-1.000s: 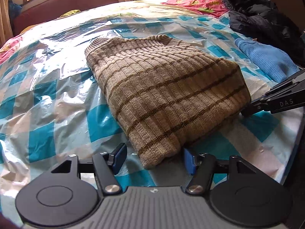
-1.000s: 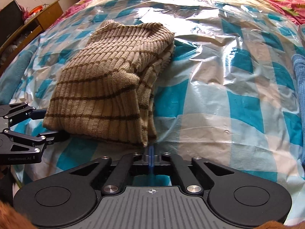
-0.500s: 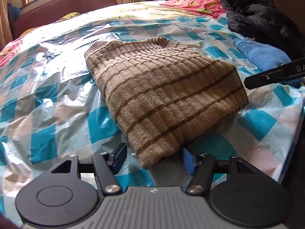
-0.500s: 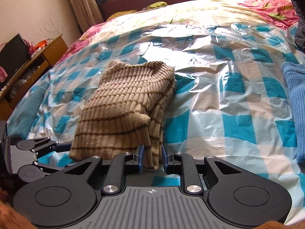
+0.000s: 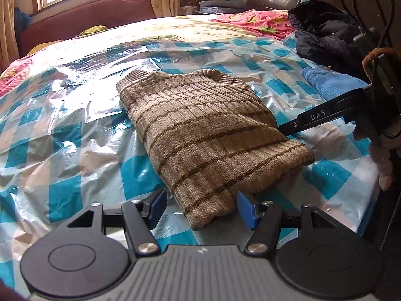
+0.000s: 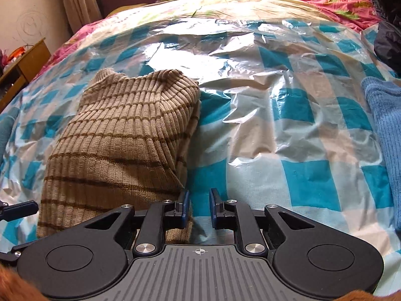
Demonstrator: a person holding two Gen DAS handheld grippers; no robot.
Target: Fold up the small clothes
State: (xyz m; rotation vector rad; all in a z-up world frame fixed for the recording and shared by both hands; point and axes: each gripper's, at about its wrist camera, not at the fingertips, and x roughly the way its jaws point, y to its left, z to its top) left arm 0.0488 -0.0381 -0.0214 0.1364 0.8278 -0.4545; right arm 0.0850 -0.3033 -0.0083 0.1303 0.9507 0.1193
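Near the front edge of the bed [image 5: 62, 115], on its glossy, crinkled teal-and-white checked plastic sheet [image 6: 288, 130], lies the folded sweater [image 5: 200, 135]: beige ribbed knit with thin brown stripes, roughly rectangular. Left gripper [image 5: 201, 208]: jaws wide, straddling the sweater's near corner, pads not pressing it. Right gripper [image 6: 198, 207]: jaws narrow and closing, nothing between them, just beside the sweater's right edge.
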